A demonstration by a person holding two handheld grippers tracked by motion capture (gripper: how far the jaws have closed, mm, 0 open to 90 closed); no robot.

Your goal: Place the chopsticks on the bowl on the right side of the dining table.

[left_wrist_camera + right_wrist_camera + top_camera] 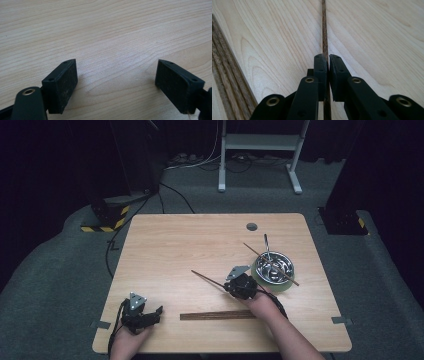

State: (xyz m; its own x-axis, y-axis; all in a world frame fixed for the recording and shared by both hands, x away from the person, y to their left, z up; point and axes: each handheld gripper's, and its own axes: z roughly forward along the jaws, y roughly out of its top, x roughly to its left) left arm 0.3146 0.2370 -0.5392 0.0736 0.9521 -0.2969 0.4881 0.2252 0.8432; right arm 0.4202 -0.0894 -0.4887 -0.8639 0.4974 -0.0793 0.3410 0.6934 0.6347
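Right gripper view: clamping a chopstick (325,37) in right gripper (328,60); next, carrying toward bowl (272,267) at three o'clock. Left gripper (116,77) idling wide open, holding nothing.

The high view sits above the near edge, looking forward and down; it takes in the whole table (165,245), the grey floor and a stand at the far side. Down low now: the left gripper view rides just above the wood, staring along its own jaws at bare tabletop (105,32), very close, near the table's near left corner. The right gripper view is just as tight, looking along a chopstick (324,35) that the high view catches right of centre (207,279). At its left edge lies a dark strip (227,82), the same strip (217,315) seen from above near the front edge.
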